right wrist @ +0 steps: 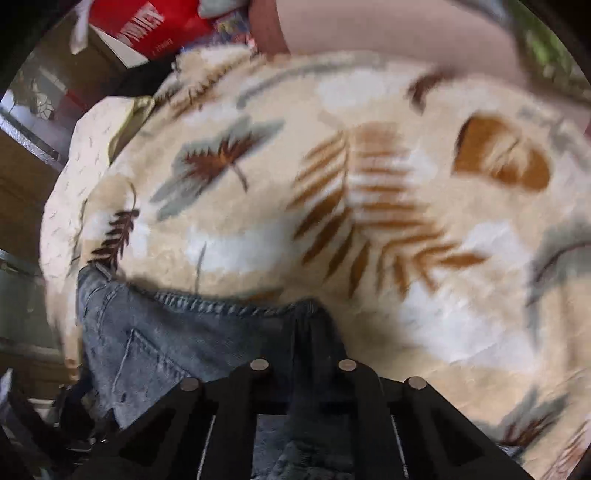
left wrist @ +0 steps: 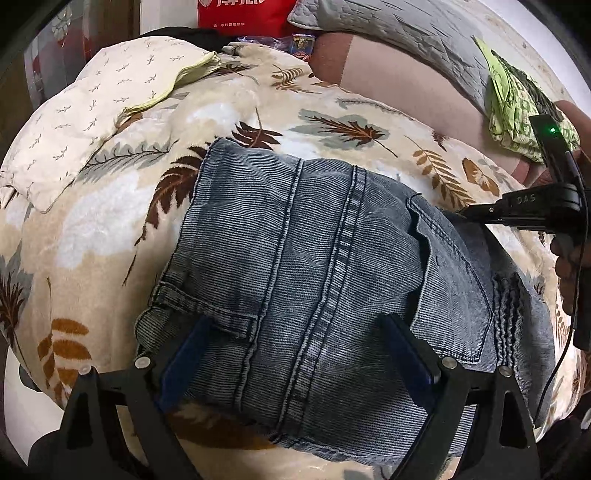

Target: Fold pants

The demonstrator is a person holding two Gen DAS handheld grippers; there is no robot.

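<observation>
The folded jeans [left wrist: 332, 280] lie in the middle of the leaf-print blanket [left wrist: 110, 229], with a cream pillow [left wrist: 85, 122] beyond their left edge. Over the near end of the jeans the left gripper [left wrist: 295, 350] hangs spread wide, one finger on either side of the denim. At the jeans' right edge the right gripper [right wrist: 303, 354] is pressed together on a dark bunch of their cloth.

The folded blue-grey denim pants [left wrist: 332, 266] lie on the cream leaf-patterned fleece blanket [left wrist: 229, 110] spread over the bed. Behind the pants to the left a cream sprig-printed pillow [left wrist: 92, 110] rests on the blanket, and behind them to the right, well apart, sits a crumpled green patterned cloth [left wrist: 517, 107] beside a grey quilted cover [left wrist: 406, 33]. A red bag with white lettering [left wrist: 243, 14] stands farthest behind the pants.
</observation>
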